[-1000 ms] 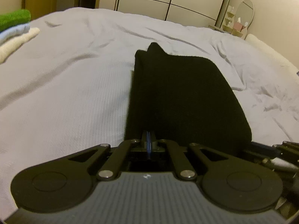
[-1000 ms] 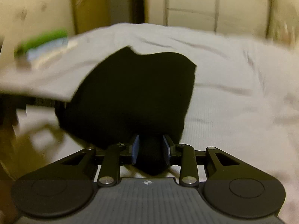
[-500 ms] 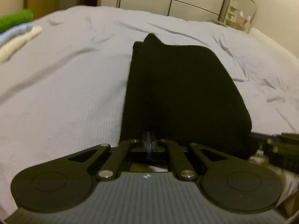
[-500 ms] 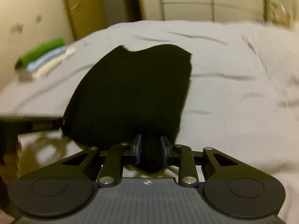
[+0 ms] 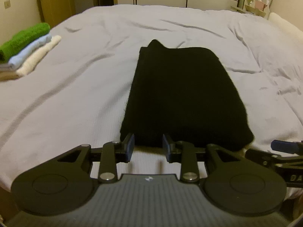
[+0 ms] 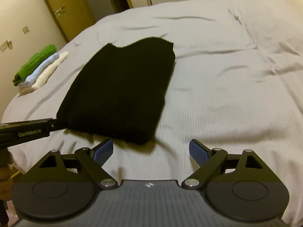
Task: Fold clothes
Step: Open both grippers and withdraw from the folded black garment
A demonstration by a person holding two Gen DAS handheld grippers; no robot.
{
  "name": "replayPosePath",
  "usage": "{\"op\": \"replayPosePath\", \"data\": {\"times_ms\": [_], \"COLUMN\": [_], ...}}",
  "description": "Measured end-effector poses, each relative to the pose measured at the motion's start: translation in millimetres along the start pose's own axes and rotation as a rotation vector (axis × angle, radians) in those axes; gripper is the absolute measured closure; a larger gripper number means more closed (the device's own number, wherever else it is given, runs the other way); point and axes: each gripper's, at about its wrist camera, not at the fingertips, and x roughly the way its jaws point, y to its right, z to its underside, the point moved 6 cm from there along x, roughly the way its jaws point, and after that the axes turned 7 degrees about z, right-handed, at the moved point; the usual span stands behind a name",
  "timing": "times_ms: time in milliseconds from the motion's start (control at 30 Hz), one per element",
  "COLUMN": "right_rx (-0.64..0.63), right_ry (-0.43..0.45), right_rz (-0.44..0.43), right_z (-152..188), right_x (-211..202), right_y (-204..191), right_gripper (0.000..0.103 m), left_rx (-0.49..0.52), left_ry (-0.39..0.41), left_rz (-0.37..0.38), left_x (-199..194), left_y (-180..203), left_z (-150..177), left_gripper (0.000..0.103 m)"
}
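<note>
Grey bedspread (image 5: 75, 87) wrinkled; black garment (image 5: 181, 94) folded flat; both tools (image 5: 148, 149) (image 6: 151, 152) spread apart, empty.

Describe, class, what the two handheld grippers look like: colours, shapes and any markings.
Both the left gripper and right gripper are matte black, with two round discs, silver pivot pins, a ribbed grey body bearing a small white emblem, and blue finger pads. White lettering, roughly "GenRobot.AI", runs along the left gripper's side in the right wrist view.
</note>
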Motion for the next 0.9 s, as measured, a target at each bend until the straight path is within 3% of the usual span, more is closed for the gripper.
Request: {"op": "replayPosePath", "data": {"times_ms": [267,600,900], "right_rx": [-0.024,-0.042,-0.063], "right_ry": [0.028,0.086,0.085], "right_rz": [0.046,0.077,0.098], "right_z": [7.5,8.3,15.5], "right_x": [-31.0,-68.0,-84.6], "right_y": [-1.6,-5.7,-11.7], "right_gripper": [0.014,0.014,0.014], "left_rx": [0.002,0.005,0.016], "left_ry": [-0.012,0.031,0.056], "left_rz": [-0.019,-0.019,-0.009], "left_x": [-33.5,-74.8,-94.5], "left_y": [15.0,23.9,32.4], "left_z": [17.5,30.0,38.0], "left_gripper": [0.061,0.048,0.042]}}
